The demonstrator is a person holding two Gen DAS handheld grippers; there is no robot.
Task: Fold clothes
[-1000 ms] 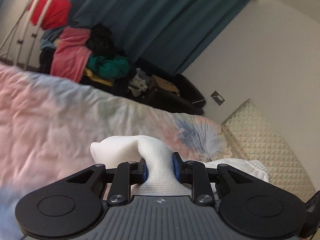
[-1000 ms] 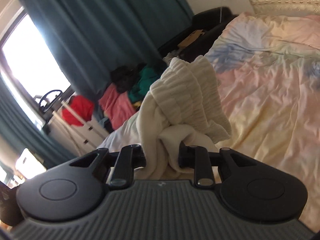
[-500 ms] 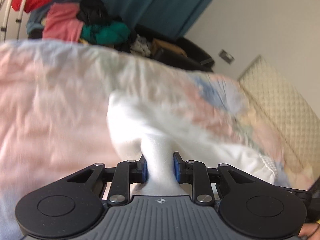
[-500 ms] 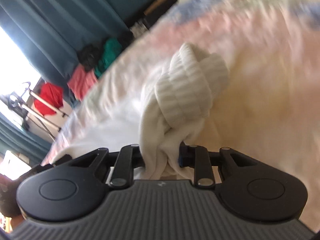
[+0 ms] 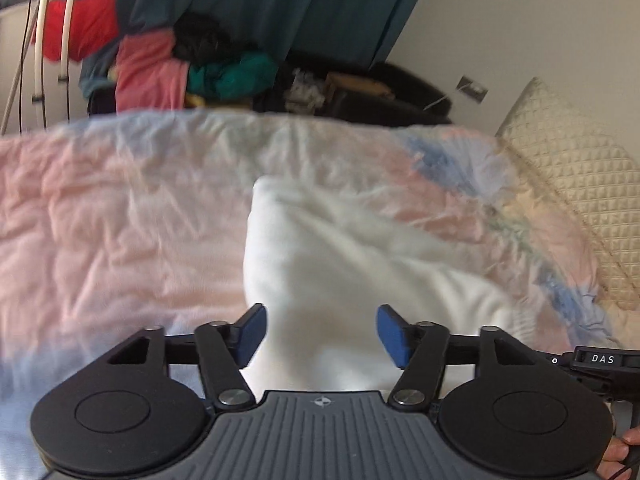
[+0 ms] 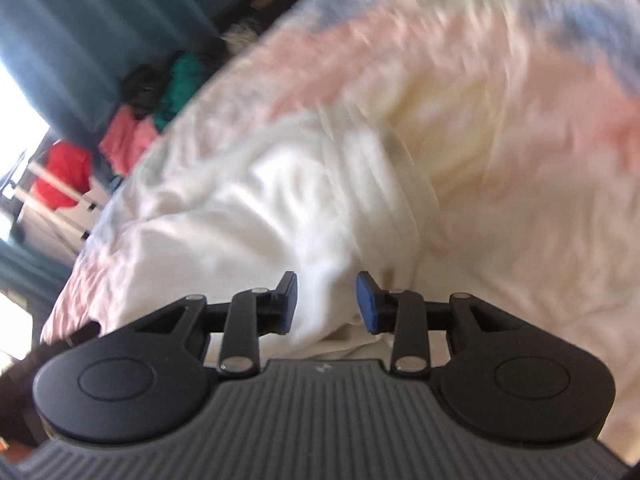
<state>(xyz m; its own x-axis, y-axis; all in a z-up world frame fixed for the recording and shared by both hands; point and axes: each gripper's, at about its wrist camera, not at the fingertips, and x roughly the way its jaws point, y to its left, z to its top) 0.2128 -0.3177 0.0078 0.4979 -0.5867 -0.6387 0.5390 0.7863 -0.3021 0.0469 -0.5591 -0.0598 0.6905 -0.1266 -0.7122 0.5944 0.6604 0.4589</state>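
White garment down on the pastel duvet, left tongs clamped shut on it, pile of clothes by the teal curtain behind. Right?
One thing is off: the left tongs are not clamped. The left wrist view shows both blue pads standing clear of the white garment, jaws opening, with cloth between them. The rest holds: the garment lies on the pastel duvet, with the pile of clothes by the teal curtain.

I see the bed's pastel quilt [image 5: 120, 216] carrying a white garment [image 5: 320, 264] ahead of my fingers.

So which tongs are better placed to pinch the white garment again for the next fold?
Probably the right tongs: narrower gap, white garment between them. The left tongs are opening wider.
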